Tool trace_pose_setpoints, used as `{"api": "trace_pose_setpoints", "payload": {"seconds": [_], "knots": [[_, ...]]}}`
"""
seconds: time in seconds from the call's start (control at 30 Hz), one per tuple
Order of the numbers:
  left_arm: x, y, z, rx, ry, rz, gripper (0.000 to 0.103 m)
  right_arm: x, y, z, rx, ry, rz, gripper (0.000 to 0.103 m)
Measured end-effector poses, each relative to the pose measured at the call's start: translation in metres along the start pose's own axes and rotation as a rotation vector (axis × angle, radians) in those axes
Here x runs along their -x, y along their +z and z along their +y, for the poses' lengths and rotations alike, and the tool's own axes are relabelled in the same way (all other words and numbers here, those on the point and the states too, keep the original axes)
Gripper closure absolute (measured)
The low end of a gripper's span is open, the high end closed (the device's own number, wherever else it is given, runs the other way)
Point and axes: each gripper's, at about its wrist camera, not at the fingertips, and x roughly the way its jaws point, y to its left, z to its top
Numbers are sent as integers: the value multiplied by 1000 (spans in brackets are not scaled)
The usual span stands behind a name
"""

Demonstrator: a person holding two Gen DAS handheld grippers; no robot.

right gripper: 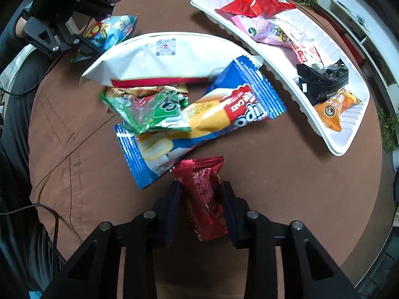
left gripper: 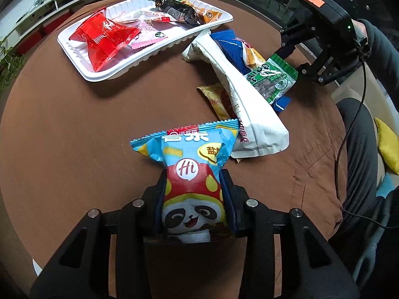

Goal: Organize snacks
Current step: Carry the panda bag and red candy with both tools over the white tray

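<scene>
My left gripper is shut on a light blue snack bag with a panda print, held above the brown table. The right wrist view shows that same bag at the far left. My right gripper points down at the table, and its pads press on a dark red foil packet next to the snack pile. A white tray at the back holds a red packet, a black one, an orange one and pink ones.
The pile between the grippers has a long white bag, a blue Tipo cake packet, a green packet and a gold packet. The tray rim lies right of it. A person's leg and a cable run along the table's edge.
</scene>
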Motion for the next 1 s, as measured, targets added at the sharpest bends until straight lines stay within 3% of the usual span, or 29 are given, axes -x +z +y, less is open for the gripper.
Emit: {"api": "trace_pose_setpoints", "payload": {"seconds": [0.33,1.0], "knots": [[3,-5,-1,21,-2,-21,67,-1,-2,21,-48,-12,-21,80],[23,-24,0,113,-14,-104,68,24,-77,-1,-384,79,-308,82]]}}
